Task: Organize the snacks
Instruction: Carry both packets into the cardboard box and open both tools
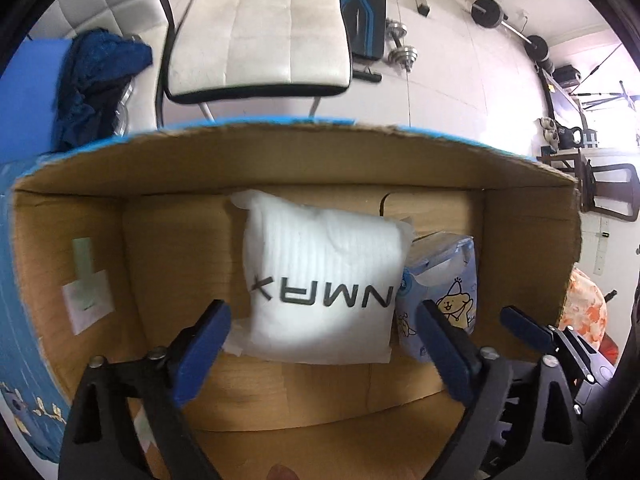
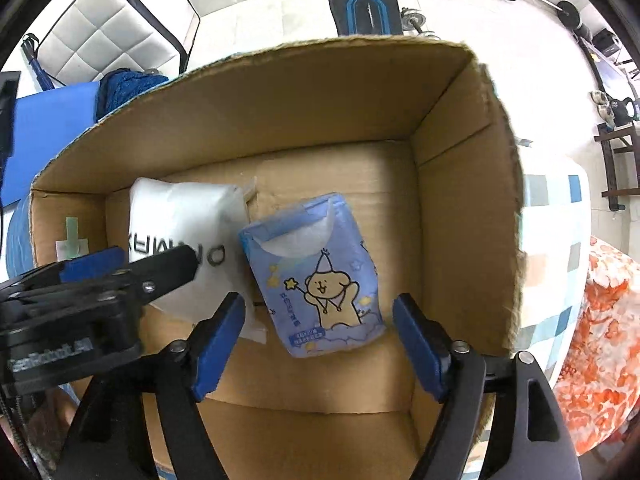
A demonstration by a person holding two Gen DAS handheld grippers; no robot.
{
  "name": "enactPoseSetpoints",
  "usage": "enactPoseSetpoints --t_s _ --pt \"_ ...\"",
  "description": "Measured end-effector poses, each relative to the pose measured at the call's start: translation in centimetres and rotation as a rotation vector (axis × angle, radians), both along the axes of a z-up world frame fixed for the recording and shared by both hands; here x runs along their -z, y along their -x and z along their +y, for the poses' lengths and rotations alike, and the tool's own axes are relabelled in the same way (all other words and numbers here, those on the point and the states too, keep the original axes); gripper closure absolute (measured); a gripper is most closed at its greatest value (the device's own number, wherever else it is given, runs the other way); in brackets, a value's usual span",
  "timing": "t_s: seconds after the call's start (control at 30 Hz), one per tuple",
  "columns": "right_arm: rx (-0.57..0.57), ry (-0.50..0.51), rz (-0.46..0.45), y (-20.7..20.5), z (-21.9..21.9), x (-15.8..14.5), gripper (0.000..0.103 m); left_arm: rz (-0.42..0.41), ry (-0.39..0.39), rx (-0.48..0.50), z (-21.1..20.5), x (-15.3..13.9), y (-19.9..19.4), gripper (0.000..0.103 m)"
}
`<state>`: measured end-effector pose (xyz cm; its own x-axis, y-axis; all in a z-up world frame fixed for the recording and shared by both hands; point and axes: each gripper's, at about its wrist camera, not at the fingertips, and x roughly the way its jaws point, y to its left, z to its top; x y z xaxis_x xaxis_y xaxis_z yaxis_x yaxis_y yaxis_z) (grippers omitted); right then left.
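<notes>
An open cardboard box (image 1: 304, 156) (image 2: 460, 184) holds two packets on its floor. A white packet (image 1: 324, 276) (image 2: 188, 216) with black letters lies toward the middle-left. Beside it on the right lies a light blue packet (image 2: 316, 276) (image 1: 444, 280) printed with a cartoon bear. My left gripper (image 1: 326, 324) hovers open over the white packet, its blue pads on either side and apart from it. My right gripper (image 2: 320, 316) is open above the blue packet, not touching it. The left gripper's black body (image 2: 80, 300) shows at the left of the right wrist view.
A white padded chair (image 1: 260, 28) stands behind the box. Blue cloth (image 1: 100, 80) lies on a blue surface at the left. An orange-and-white patterned cloth (image 2: 600, 328) is to the right. Dumbbells and a barbell (image 1: 504, 20) lie on the floor beyond.
</notes>
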<state>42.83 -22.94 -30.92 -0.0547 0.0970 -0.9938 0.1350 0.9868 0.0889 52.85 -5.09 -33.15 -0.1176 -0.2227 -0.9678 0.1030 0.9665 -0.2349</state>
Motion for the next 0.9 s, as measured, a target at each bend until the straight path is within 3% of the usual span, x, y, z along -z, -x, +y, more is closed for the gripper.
enactPoseSetpoints --t_s 0.23,0.53,0.67,0.9 --pt "-0.022 -0.017 -0.030 2.0 0.0 -1.9 0.000 -0.151 -0.049 -0.022 2.2 -2.8 2.5 0.000" --pt "-0.074 -0.012 -0.113 5.8 0.8 -2.2 0.000 -0.293 -0.117 -0.044 3.6 -6.6 8.0 0.000" --pt "-0.089 0.059 -0.210 7.4 1.6 -4.1 0.000 -0.357 -0.132 -0.090 4.5 -8.5 10.6 0.000" --pt "-0.098 0.079 -0.326 11.3 1.5 -8.6 0.000 -0.481 -0.174 -0.125 5.3 -12.5 15.2 0.000"
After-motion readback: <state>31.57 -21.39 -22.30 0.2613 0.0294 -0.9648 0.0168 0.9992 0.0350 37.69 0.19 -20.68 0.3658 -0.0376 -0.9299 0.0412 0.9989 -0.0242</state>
